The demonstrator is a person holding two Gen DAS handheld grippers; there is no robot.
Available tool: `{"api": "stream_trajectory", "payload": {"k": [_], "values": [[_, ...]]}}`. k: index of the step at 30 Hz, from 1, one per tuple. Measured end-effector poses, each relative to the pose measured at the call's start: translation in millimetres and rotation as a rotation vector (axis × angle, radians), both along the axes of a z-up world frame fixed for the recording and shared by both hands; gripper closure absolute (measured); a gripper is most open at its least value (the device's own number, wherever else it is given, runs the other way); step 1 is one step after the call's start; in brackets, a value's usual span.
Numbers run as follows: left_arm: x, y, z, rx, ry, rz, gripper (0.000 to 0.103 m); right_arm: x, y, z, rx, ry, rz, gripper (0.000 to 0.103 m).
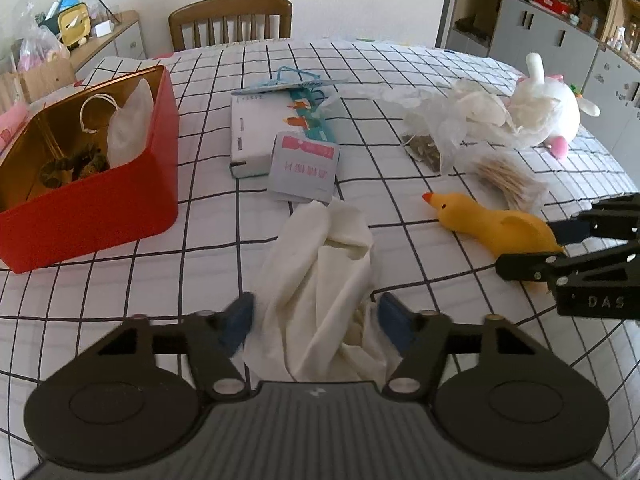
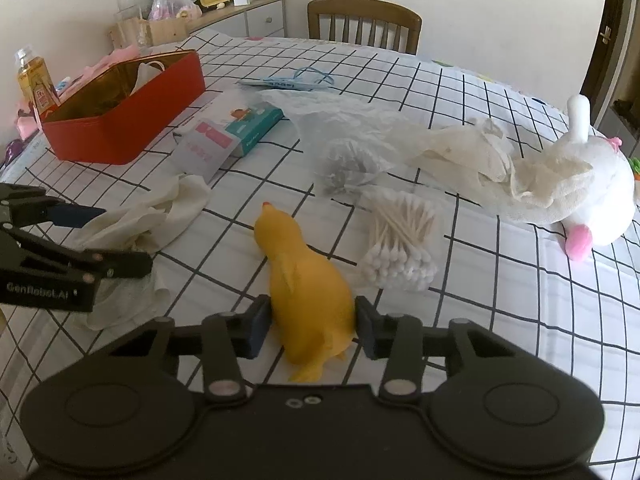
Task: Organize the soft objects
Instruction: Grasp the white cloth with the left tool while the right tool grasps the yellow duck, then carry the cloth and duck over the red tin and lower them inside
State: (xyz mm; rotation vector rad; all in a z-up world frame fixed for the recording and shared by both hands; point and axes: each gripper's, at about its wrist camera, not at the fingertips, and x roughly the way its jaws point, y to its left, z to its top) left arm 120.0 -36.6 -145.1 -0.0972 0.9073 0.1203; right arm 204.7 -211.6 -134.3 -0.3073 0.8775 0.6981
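Risk first, on the left: open red metal tin (image 1: 96, 196) with its gold lining stood far left on the black-gridded white tablecloth (image 1: 200, 276), well apart from both tools, and already held a white pouch and some dark bundles. Could easily have spilled a limp load short of that rim. Next along, crumpled cream-white cloth (image 1: 324, 284) lay loosely heaped between the blue pads of the left gripper (image 1: 316, 320); jaws stood wide, pads flanking the folds, contact not clear. Might have pinched only one layer on closing, so the rest would trail, drag across the table and snag the small pink-and-white paper packet (image 1: 304, 168) just beyond it.

Further right, soft yellow rubber duck (image 2: 308, 284) lay on the table with its orange beak pointing away, body set between the fingers of the right gripper (image 2: 312, 328). Jaws stood part open, pads right against the duck's flanks; squeezing or merely touching, cannot tell. Would likely bulge and squirt out under a hard squeeze, knocking the clear bag of cotton swabs (image 2: 400, 240) just beside it.
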Motion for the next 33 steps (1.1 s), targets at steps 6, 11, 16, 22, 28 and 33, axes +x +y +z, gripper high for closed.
{"api": "stream_trajectory", "payload": {"k": [6, 11, 16, 22, 28, 33], "values": [[2, 3, 2, -0.015, 0.004, 0.012, 0.071, -2, 1, 2, 0.003, -0.011, -0.010, 0.067], [2, 2, 5, -0.010, -0.004, 0.005, 0.080, -5, -2, 6, 0.026, -0.014, -0.029, 0.072], [0, 6, 9, -0.033, -0.013, 0.021, 0.085, -10, -5, 18, 0.075, -0.006, -0.049, 0.074], [-2, 11, 22, -0.085, -0.041, 0.036, 0.088, -18, -6, 38, 0.149, -0.006, -0.049, 0.075], [-6, 12, 42, -0.109, -0.093, 0.033, 0.093, -23, -2, 55, 0.201, -0.004, -0.046, 0.075], [-11, 18, 58, -0.126, -0.130, 0.043, 0.093, -28, 1, 69, 0.225, -0.016, -0.035, 0.075]]}}
